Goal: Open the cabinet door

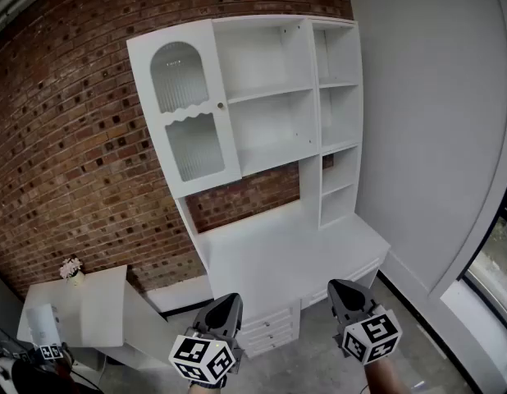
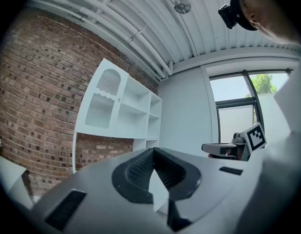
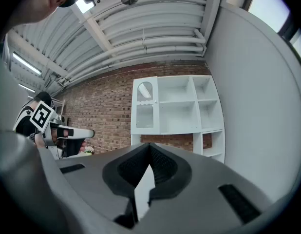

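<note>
– Nearest to the lens?
– Left gripper (image 1: 229, 302) and right gripper (image 1: 340, 287), low in the head view, side by side, pointing level toward the furniture. Well apart from it, touching nothing.
– Fingers?
– Pressed together on both, tips meeting, nothing between them. Read straight from each gripper's own view.
– Beyond them, biggest first?
– Red brick wall (image 1: 65, 138) across the back and left. Plain grey wall (image 1: 426, 121) on the right, meeting the brick at the corner.
– Then?
– White shelf unit (image 1: 286, 97) set against the brick, its right edge at the grey wall. Open compartments, all bare. Below it a white desk top (image 1: 278, 253), with drawers (image 1: 270, 328) under the front edge.
– And the cabinet door?
– Cabinet door (image 1: 188, 109) at the upper left corner of the shelf unit, covering the leftmost compartment. Appears shut, lying flat against the unit. Two ribbed glass panes, the upper one arched.
– Handle?
– Small round knob (image 1: 221, 105) on the door's right edge, about halfway up, just beside the open shelves.
– Anything off to the side?
– Low white side table (image 1: 89, 310) left of the desk, below the brick. Tiny flower pot (image 1: 71, 270) at its back edge.
</note>
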The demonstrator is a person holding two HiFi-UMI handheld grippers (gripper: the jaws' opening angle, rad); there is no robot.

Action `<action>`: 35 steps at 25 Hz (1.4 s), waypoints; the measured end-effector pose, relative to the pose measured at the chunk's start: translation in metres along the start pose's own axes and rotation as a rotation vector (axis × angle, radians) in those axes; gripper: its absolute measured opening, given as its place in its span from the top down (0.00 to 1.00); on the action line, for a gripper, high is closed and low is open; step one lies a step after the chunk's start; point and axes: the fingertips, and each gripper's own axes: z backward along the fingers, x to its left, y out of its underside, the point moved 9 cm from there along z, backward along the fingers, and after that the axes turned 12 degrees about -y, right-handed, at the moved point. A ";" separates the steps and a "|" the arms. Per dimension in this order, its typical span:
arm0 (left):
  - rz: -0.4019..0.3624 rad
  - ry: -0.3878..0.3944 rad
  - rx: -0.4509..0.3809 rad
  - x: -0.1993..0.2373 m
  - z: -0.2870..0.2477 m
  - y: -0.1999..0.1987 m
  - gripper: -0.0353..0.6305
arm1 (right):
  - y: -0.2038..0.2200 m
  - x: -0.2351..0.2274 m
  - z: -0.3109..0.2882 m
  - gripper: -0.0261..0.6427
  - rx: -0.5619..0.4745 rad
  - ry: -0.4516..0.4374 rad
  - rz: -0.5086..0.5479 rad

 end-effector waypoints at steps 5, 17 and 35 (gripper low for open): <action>-0.003 0.000 0.002 -0.009 -0.001 0.000 0.94 | -0.003 -0.005 0.004 0.95 -0.005 -0.007 0.006; -0.011 -0.039 0.007 -0.029 -0.002 -0.008 0.94 | -0.011 -0.018 0.024 0.95 -0.024 -0.046 -0.026; -0.065 -0.099 0.004 -0.033 -0.045 0.008 0.94 | 0.033 -0.051 0.010 0.95 -0.015 -0.113 -0.089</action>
